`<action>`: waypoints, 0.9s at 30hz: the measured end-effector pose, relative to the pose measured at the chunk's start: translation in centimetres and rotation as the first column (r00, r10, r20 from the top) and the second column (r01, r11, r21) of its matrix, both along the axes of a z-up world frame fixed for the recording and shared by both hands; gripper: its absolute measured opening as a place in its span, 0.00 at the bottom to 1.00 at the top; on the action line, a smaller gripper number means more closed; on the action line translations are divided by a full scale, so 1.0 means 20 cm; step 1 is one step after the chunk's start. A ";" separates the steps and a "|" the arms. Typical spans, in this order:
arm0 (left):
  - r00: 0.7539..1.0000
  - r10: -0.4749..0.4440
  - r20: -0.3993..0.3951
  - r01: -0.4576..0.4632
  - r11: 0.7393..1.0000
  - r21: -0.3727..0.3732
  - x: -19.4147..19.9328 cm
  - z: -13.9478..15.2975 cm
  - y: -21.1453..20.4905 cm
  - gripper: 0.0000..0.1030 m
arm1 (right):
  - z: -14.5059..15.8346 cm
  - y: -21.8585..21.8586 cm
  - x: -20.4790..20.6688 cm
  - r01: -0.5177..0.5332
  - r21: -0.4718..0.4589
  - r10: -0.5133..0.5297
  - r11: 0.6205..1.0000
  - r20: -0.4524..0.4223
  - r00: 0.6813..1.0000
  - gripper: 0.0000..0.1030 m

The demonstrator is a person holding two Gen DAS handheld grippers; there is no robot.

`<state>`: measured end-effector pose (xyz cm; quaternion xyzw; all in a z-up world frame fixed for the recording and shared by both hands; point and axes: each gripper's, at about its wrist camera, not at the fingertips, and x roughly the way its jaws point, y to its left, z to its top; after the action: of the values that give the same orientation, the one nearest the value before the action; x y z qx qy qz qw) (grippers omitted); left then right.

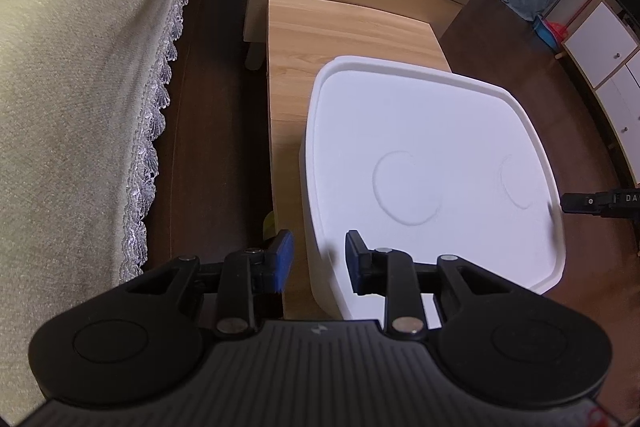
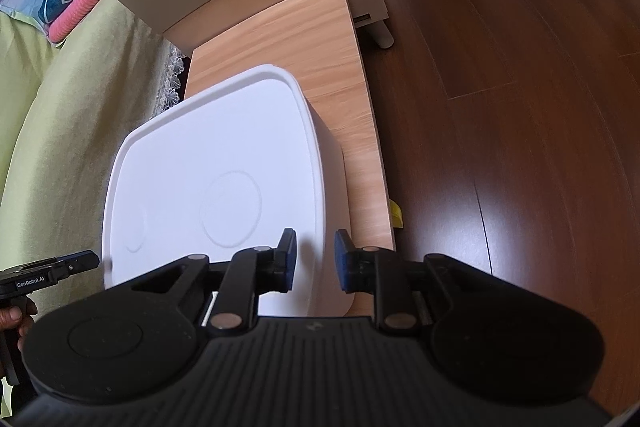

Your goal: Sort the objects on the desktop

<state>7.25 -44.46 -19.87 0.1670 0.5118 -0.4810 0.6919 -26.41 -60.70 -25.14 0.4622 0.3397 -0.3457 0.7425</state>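
Both claws open, straddling the white lidded box [image 1: 432,171] on the desk [image 1: 320,39]: left claw [image 1: 319,261], right claw [image 2: 315,259]. Close evenly on both rims, lift level.

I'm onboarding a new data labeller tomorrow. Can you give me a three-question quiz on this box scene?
1. True or false: the lid is on the white box.
2. How do the jaws of the left claw and the right claw stand? A) both parted, one at each side edge of the box B) both shut on the lid C) one shut, one parted
3. Fill in: the box stands on a narrow ______ tabletop.

Key: 1 true; 2 A; 3 wooden.
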 end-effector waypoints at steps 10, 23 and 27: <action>1.000 -0.017 0.018 0.017 1.000 0.013 -0.05 0.05 0.01 0.54 | 0.03 0.03 0.01 -0.003 -0.010 0.002 1.000 -0.049 0.999 0.35; 0.991 -0.077 0.106 0.068 0.994 0.091 -0.31 0.26 0.07 0.80 | 0.21 0.18 0.05 -0.028 -0.028 0.023 0.999 -0.145 0.989 0.97; 0.987 -0.089 0.132 0.079 0.994 0.075 -0.43 0.34 0.14 0.85 | 0.27 0.26 0.07 -0.037 -0.018 0.034 0.999 -0.168 0.985 0.99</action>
<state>-1.42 -41.73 -13.00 0.2444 0.4728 -0.4794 0.6978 -24.95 -55.41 -19.70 0.4178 0.4054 -0.3735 0.7222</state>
